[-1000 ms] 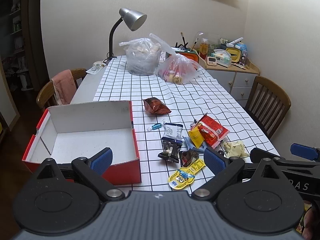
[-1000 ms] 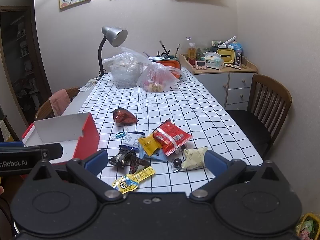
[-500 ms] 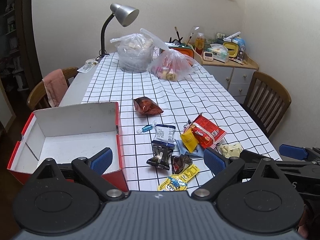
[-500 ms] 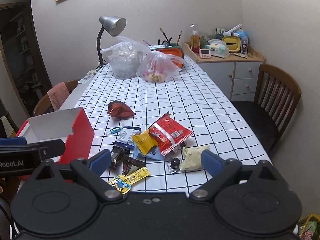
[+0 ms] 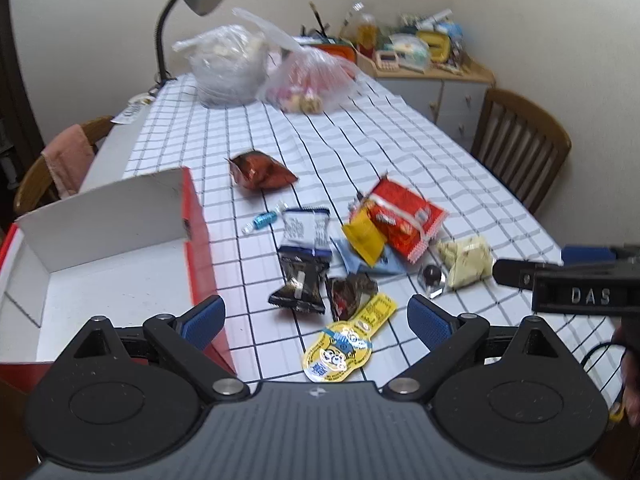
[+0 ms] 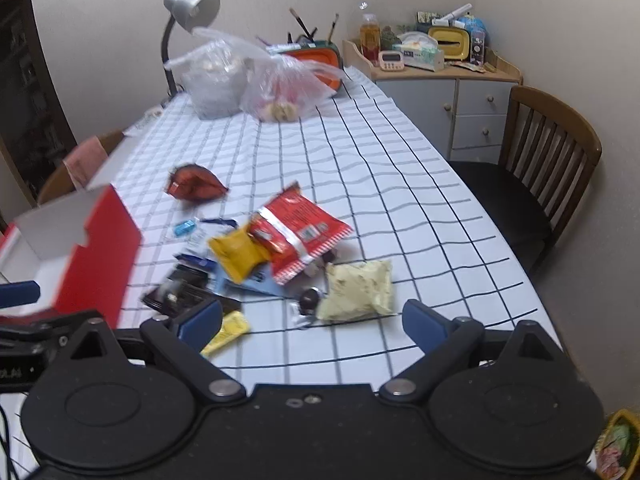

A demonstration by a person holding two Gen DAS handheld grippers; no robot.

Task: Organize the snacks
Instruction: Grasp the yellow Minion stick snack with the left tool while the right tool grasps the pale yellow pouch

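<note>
Left wrist view: the left gripper [image 5: 316,320] hangs low over the near edge of a checked table [image 5: 400,152], its two blue-padded fingers spread wide and holding nothing. Taking the red box [image 5: 120,248] as landmark — open-topped, white inside, with nothing visible in it — a heap of snacks lies just to its right: a black packet [image 5: 300,284], a white-and-blue packet [image 5: 306,232] beyond it, a yellow cartoon pouch [image 5: 346,346] nearest the camera, and a large red bag [image 5: 404,216] further right. A dark red bag [image 5: 260,170] sits alone beyond the box's far right corner. The other tool's dark body enters from the right edge.

Right wrist view: the right gripper [image 6: 312,322] is likewise spread wide and empty, poised above a pale green packet [image 6: 358,290] and a small dark sweet [image 6: 309,299], both well right of the box [image 6: 100,248].

Judgement: nothing is boxed yet — the step is a first pick. It would go best by choosing one outlying packet, closing on its crimped edge rather than its puffed middle, and lifting clear of the box wall before release.
</note>
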